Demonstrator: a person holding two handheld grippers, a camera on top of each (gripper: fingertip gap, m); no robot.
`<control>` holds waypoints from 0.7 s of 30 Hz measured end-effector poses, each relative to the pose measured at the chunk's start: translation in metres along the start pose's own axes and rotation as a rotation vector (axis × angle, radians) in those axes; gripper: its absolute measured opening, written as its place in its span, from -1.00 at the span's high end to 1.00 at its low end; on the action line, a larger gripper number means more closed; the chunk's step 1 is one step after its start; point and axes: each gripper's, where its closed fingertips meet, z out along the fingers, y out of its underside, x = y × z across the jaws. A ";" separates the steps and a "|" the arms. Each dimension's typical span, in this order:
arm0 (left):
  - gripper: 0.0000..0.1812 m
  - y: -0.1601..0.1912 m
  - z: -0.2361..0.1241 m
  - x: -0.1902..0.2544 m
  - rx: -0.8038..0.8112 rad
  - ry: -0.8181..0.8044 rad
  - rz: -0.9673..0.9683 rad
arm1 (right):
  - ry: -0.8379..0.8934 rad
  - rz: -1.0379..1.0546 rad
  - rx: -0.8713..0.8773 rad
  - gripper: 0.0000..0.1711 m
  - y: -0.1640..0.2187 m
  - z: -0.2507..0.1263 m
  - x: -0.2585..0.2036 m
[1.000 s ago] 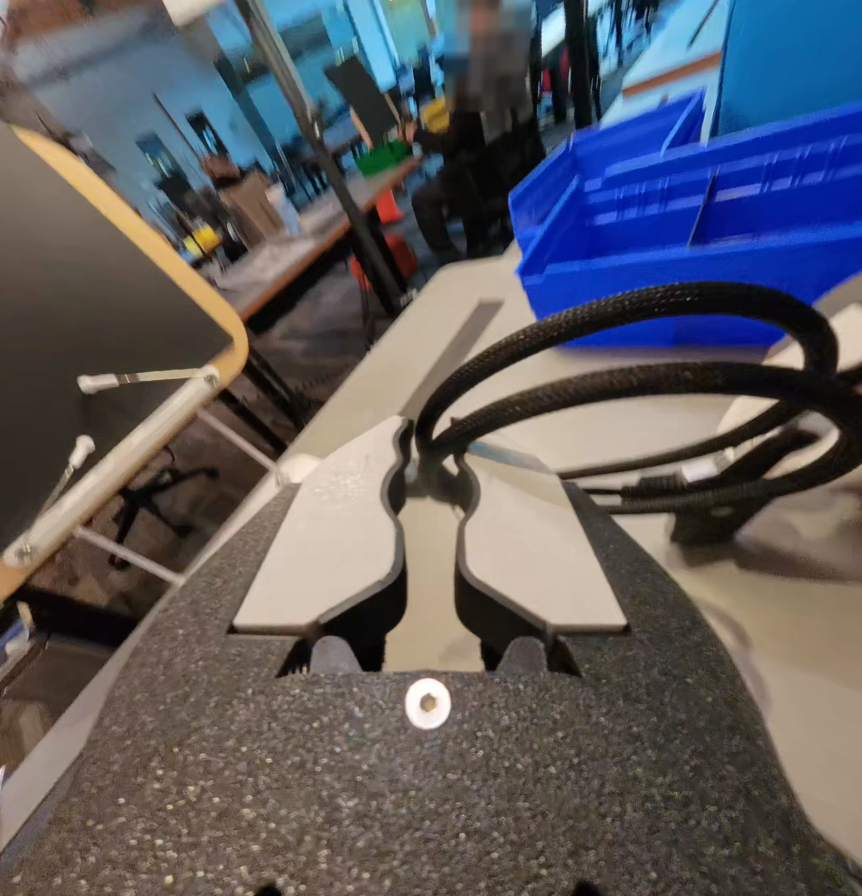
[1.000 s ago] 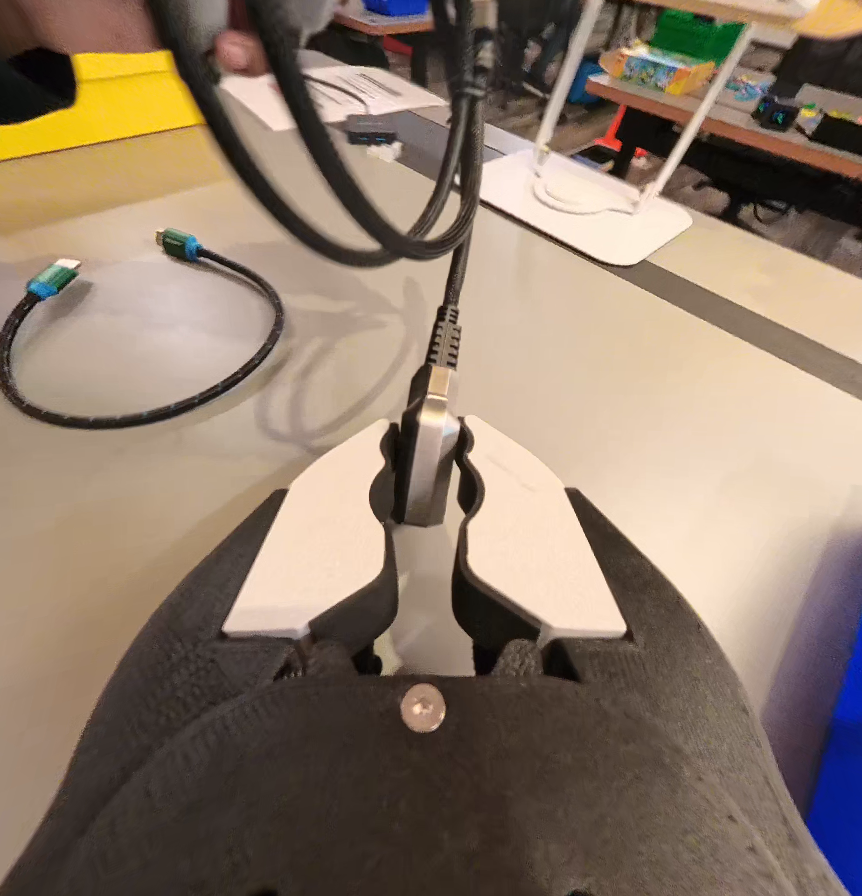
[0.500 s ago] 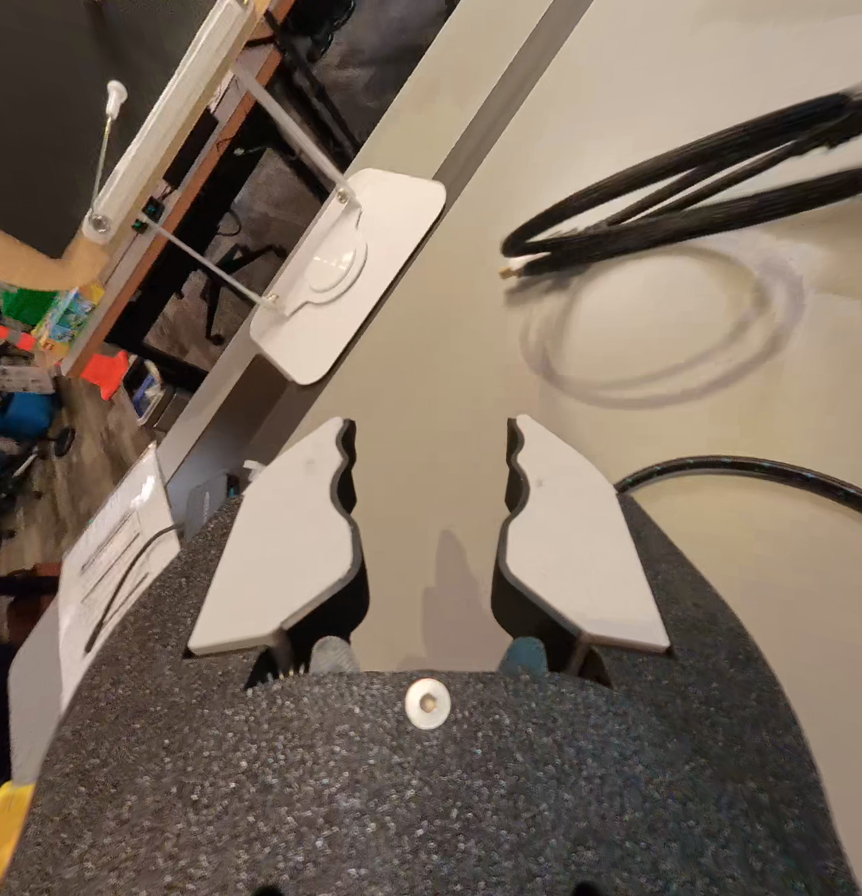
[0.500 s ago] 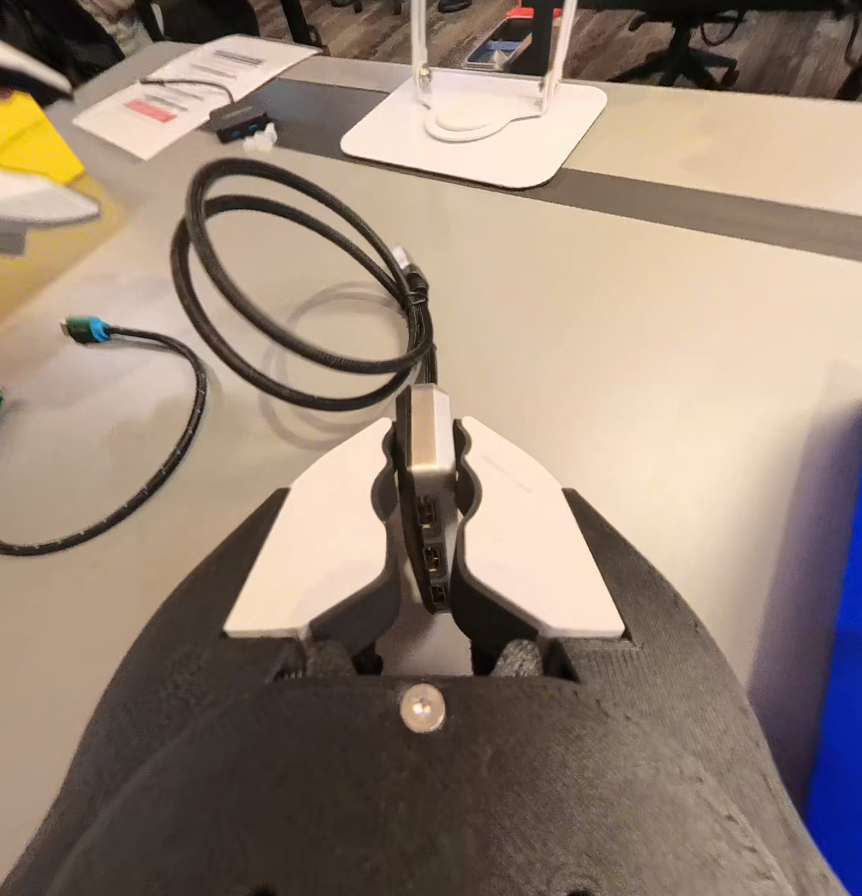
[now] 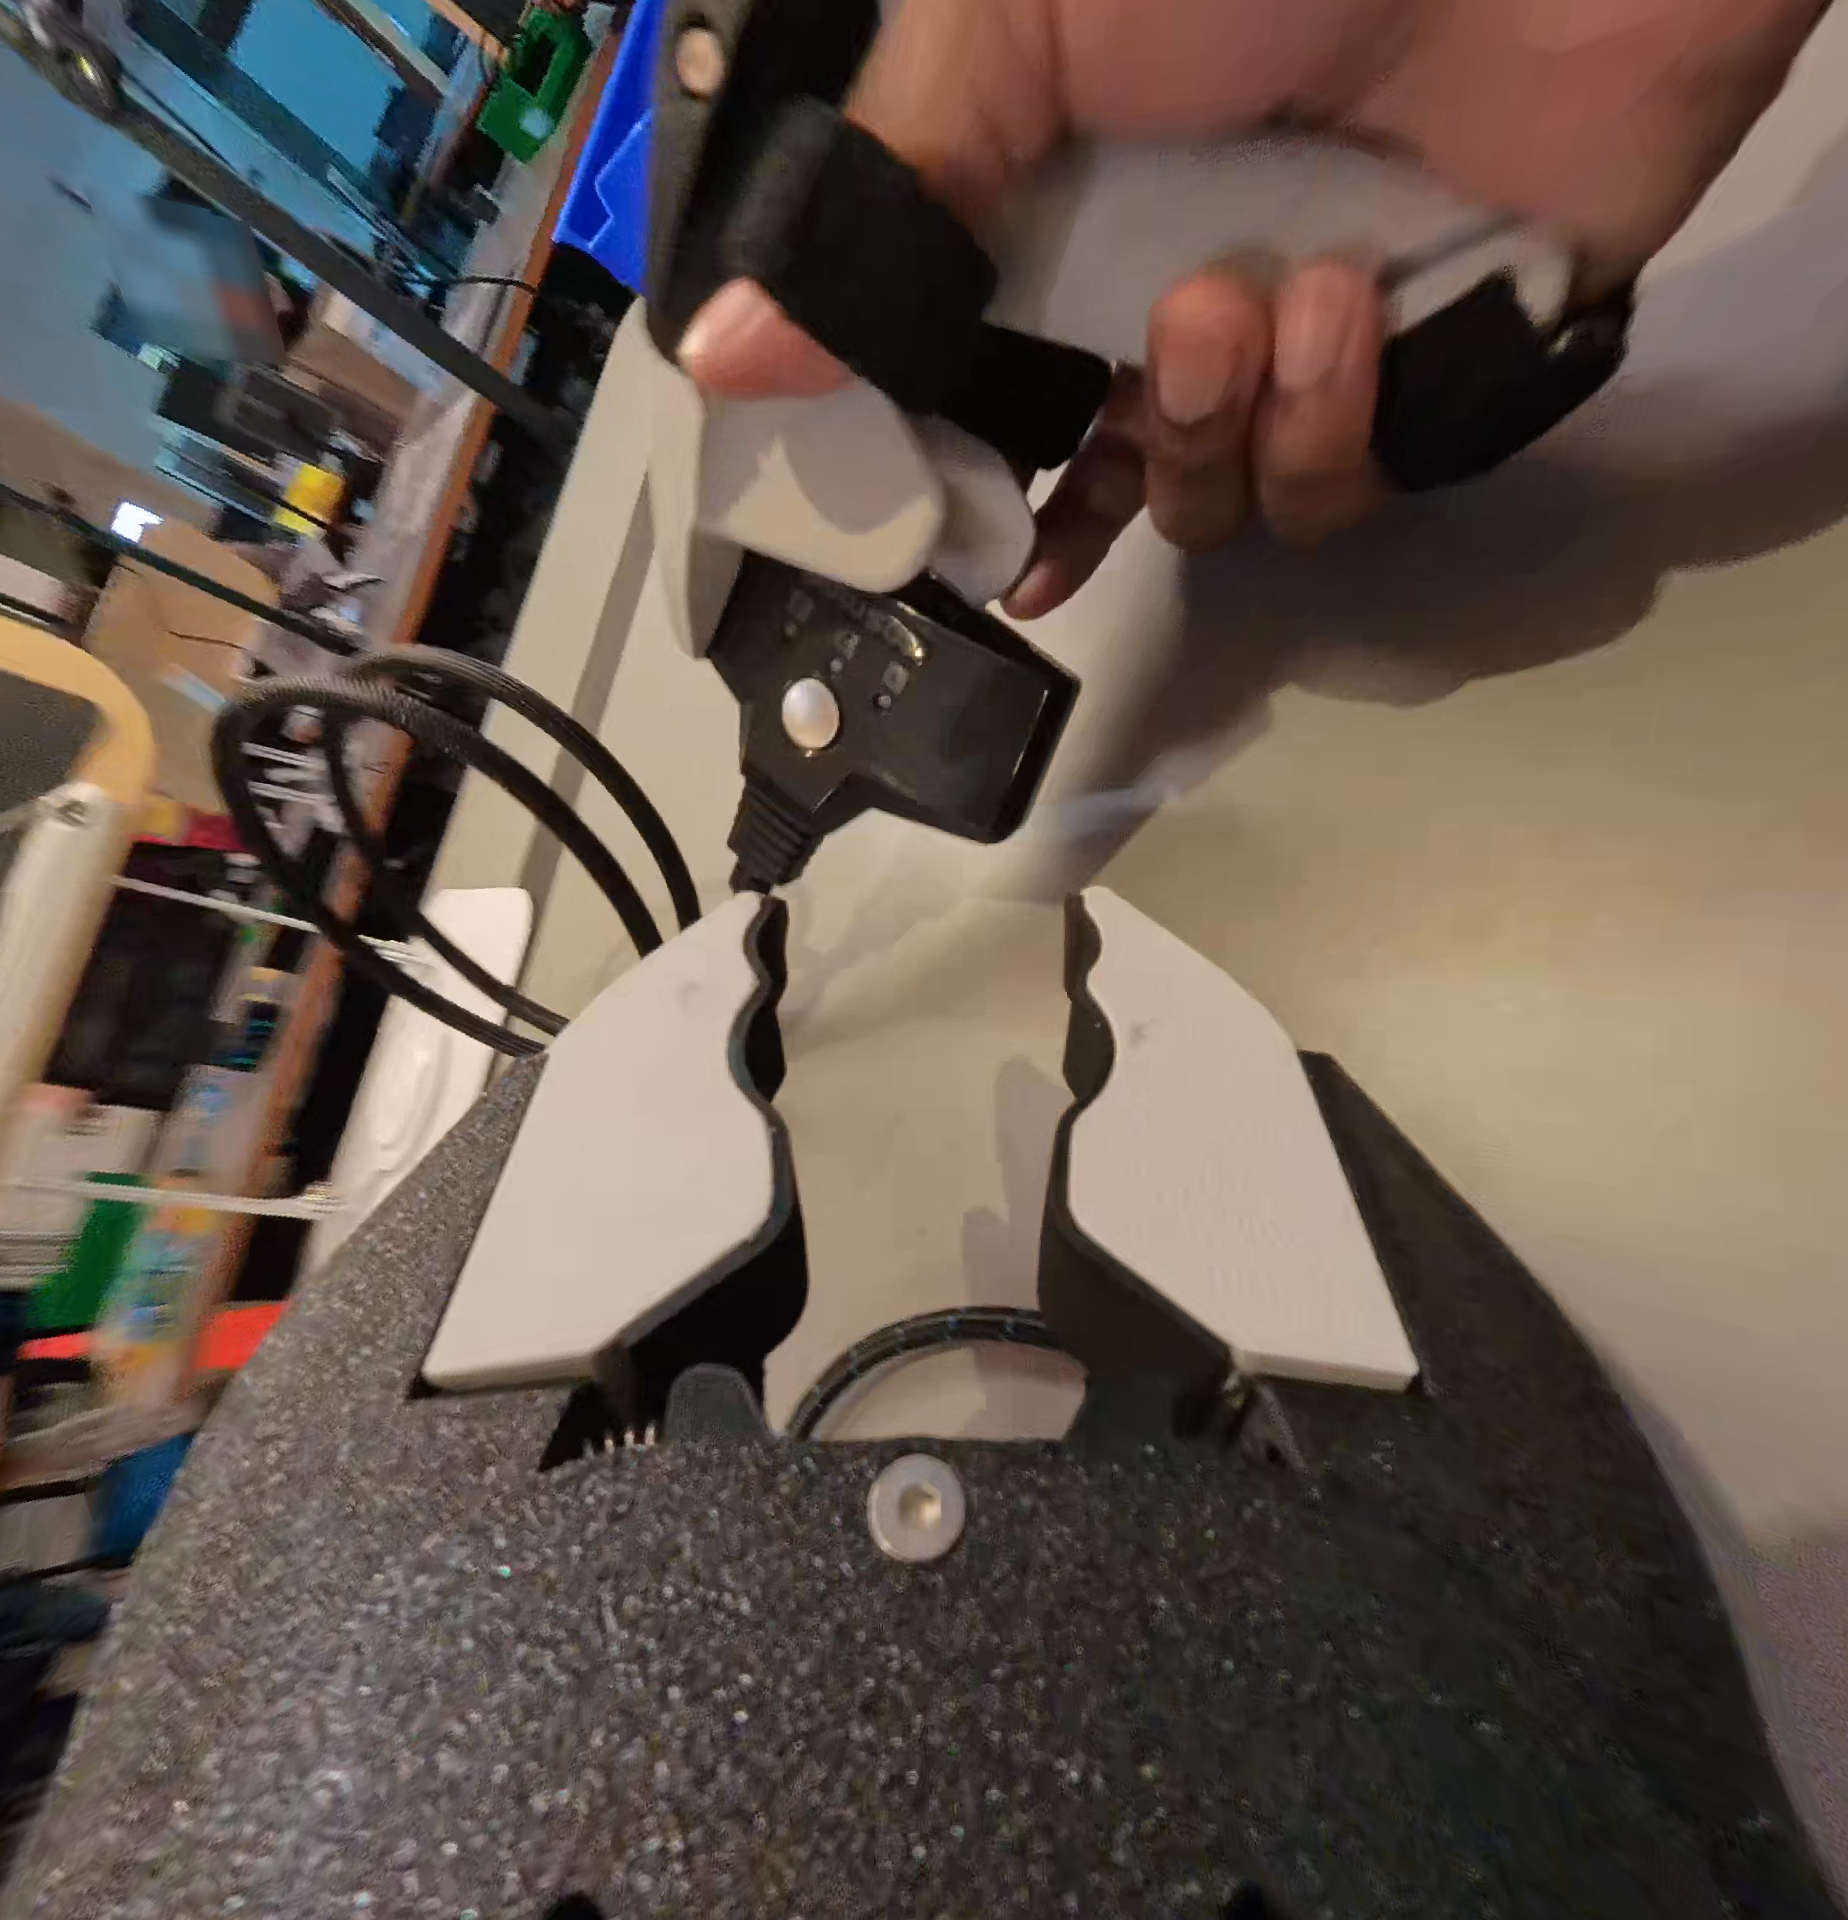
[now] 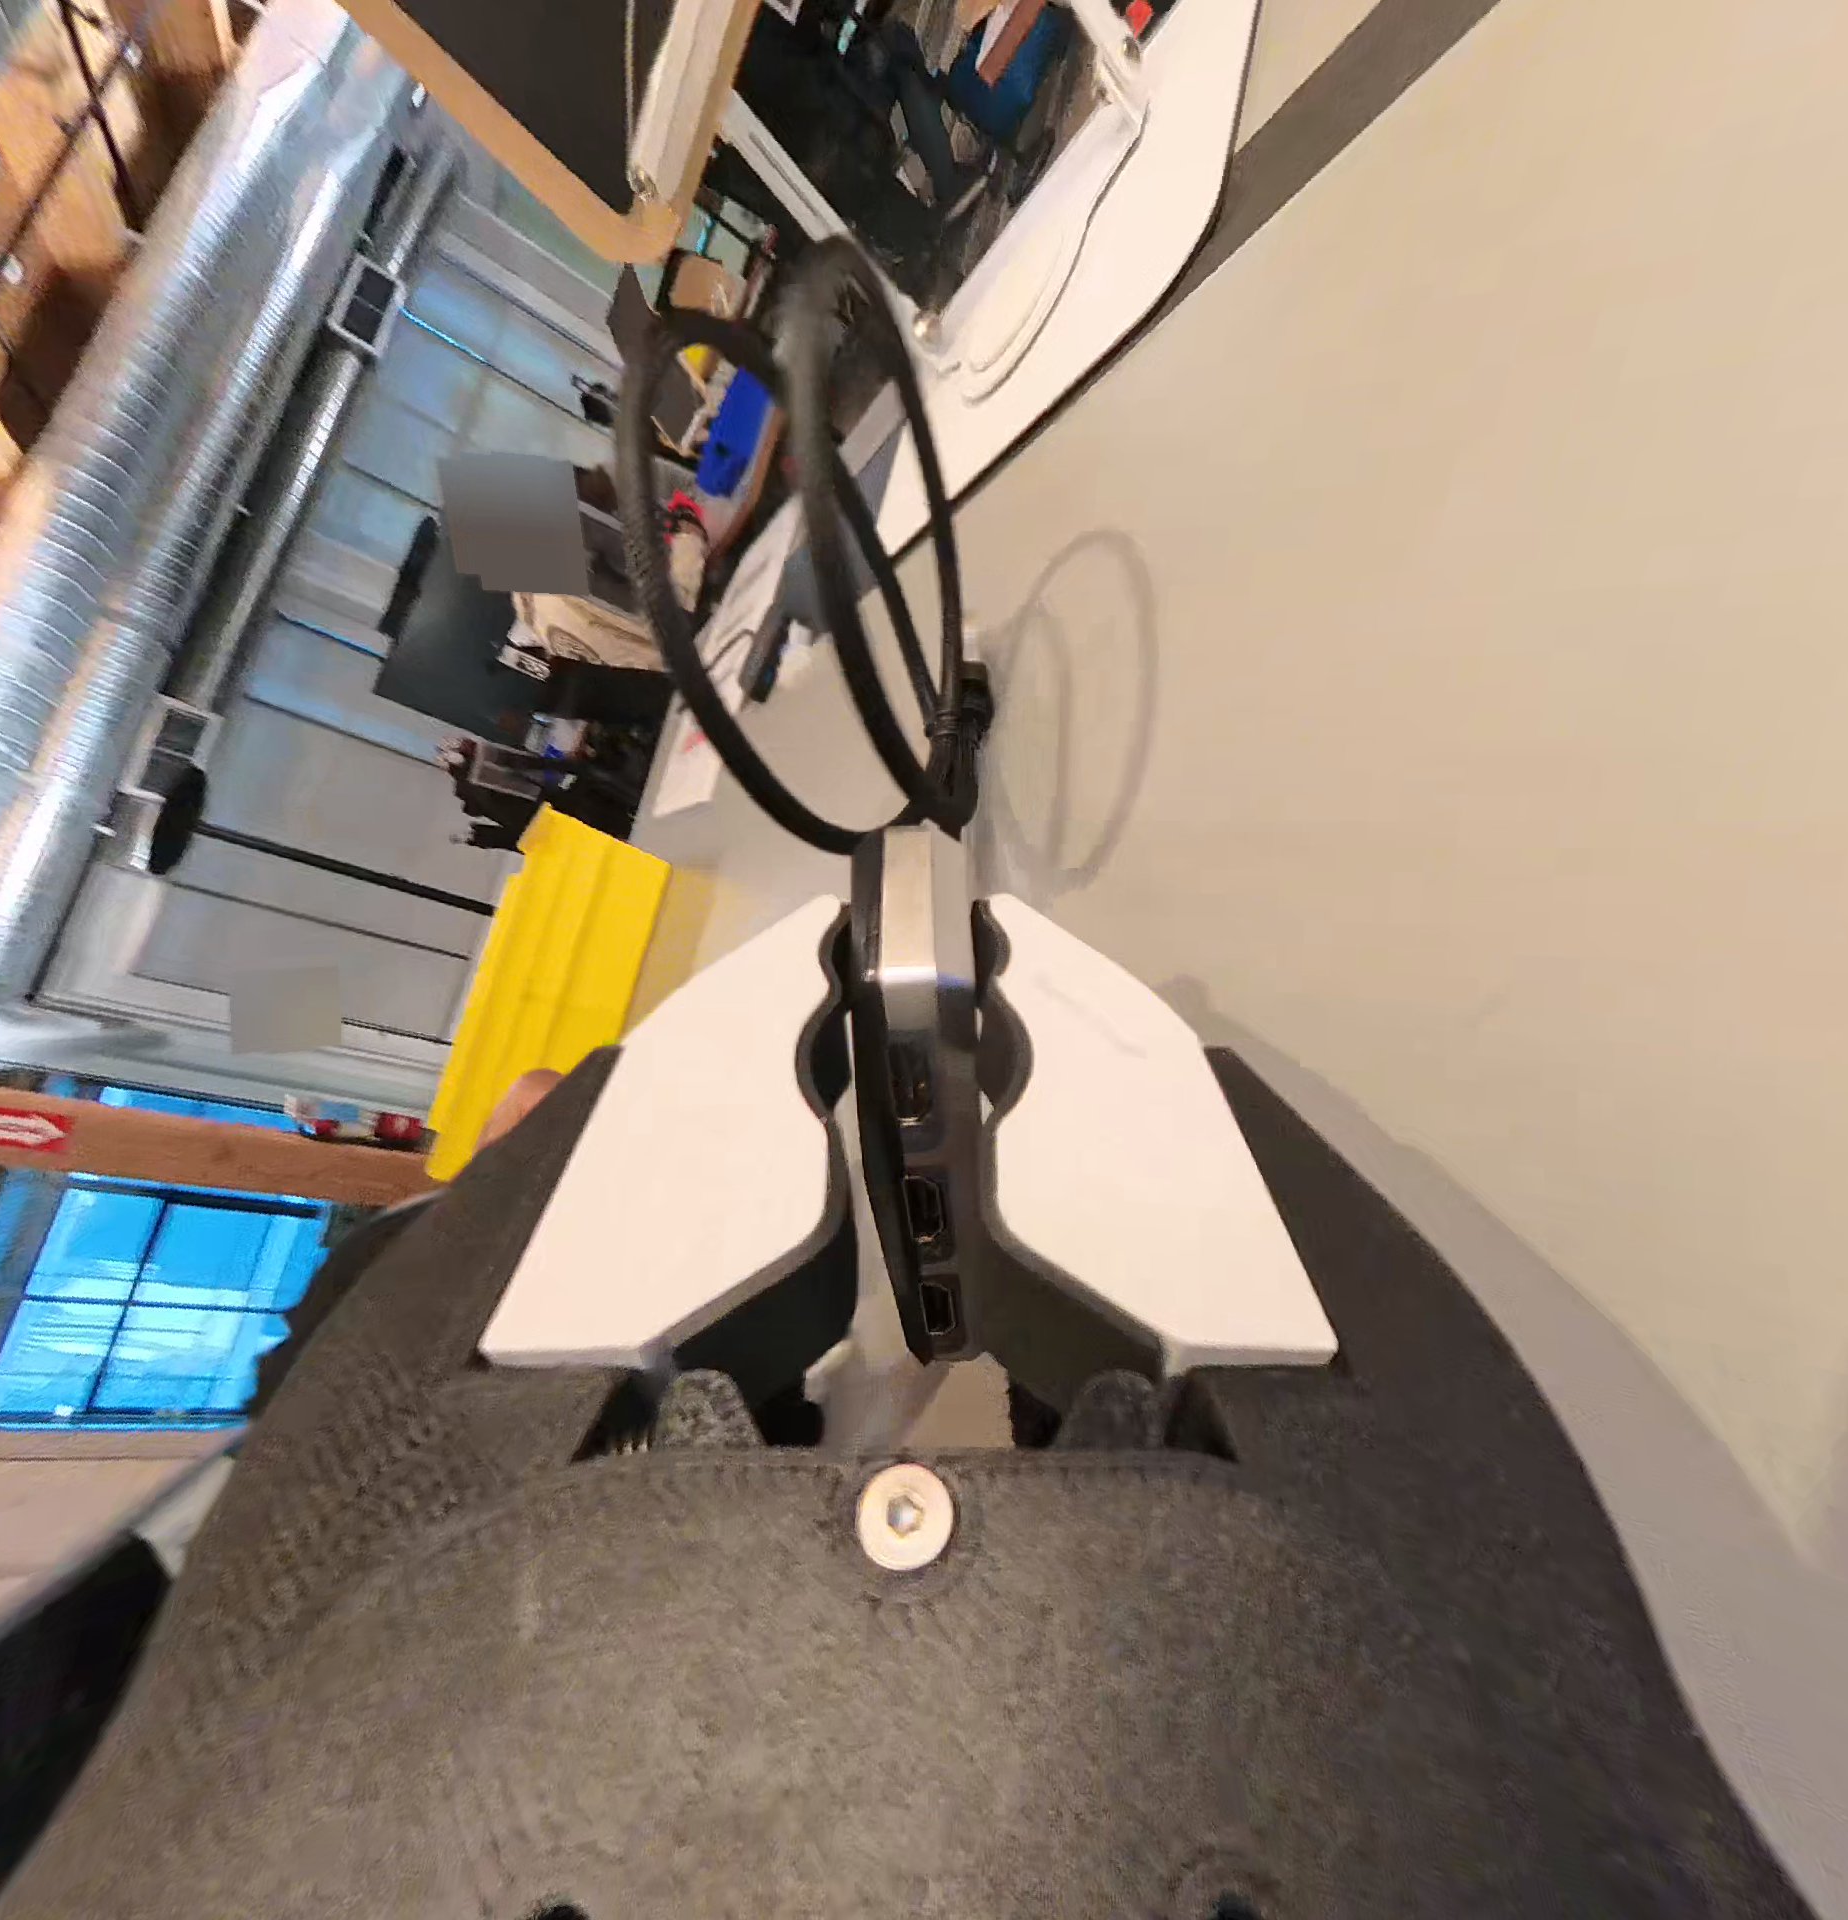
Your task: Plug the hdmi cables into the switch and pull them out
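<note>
My right gripper [image 6: 907, 914] is shut on the flat black-and-silver HDMI switch [image 6: 915, 1060], held edge-on above the table, with three empty ports facing me. Its coiled black cable [image 6: 795, 582] hangs off the far end. In the left wrist view the switch [image 5: 889, 707] shows face-on with a round silver button, clamped by the other gripper's white fingers [image 5: 826, 488] in a person's hand [image 5: 1263, 395]. My left gripper [image 5: 925, 925] is open and empty, just below the switch. A loop of braided HDMI cable [image 5: 930, 1335] lies on the table beneath my fingers.
The beige table [image 5: 1522, 935] stretches to the right. A white stand base [image 6: 1086, 197] sits at its far edge, next to a dark strip. A yellow bin [image 6: 556, 987] and a blue bin [image 5: 608, 197] stand farther off. Other tables lie beyond.
My left gripper let go of the switch's cable, opened and swung to face the switch. My right gripper rolled sideways and lifted the switch, its coil now hanging in the air.
</note>
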 end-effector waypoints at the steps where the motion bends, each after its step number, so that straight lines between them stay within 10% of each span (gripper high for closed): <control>1: 0.41 0.001 0.005 -0.001 -0.011 -0.035 0.057 | -0.014 0.022 0.002 0.76 0.003 0.002 -0.003; 13: 0.44 -0.008 0.017 -0.010 0.014 -0.443 0.590 | -0.120 0.113 -0.010 0.76 0.029 0.014 -0.037; 21: 0.77 -0.015 -0.007 -0.028 0.142 -0.493 0.484 | -0.290 -0.018 -0.086 0.52 0.032 0.002 -0.043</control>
